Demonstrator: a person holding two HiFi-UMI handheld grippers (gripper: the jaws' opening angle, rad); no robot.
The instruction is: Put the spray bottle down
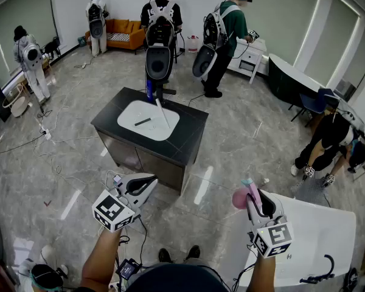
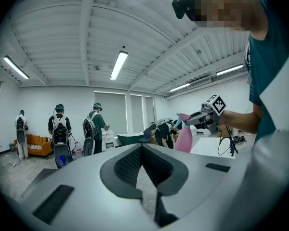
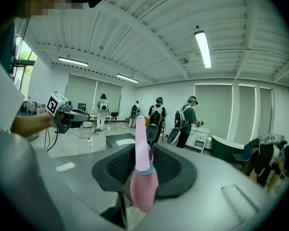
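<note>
The pink spray bottle (image 1: pixel 239 198) is held off the ground by my right gripper (image 1: pixel 253 197), whose jaws are shut on it near its neck. It hangs just left of the white table (image 1: pixel 319 230), over the floor. In the right gripper view the bottle (image 3: pixel 143 177) fills the gap between the dark pads (image 3: pixel 171 170). From the left gripper view, the bottle (image 2: pixel 184 138) and right gripper (image 2: pixel 205 117) show off to the right. My left gripper (image 1: pixel 147 184) is held over the floor at the left, holding nothing, its pads (image 2: pixel 130 165) meeting at the tips.
A black table with a white top (image 1: pixel 149 121) stands ahead in the middle of the room. A black cable piece (image 1: pixel 319 275) lies on the white table's near edge. Several people with backpack rigs stand farther back, one (image 1: pixel 161 23) behind the black table. Cables trail on the floor at the left.
</note>
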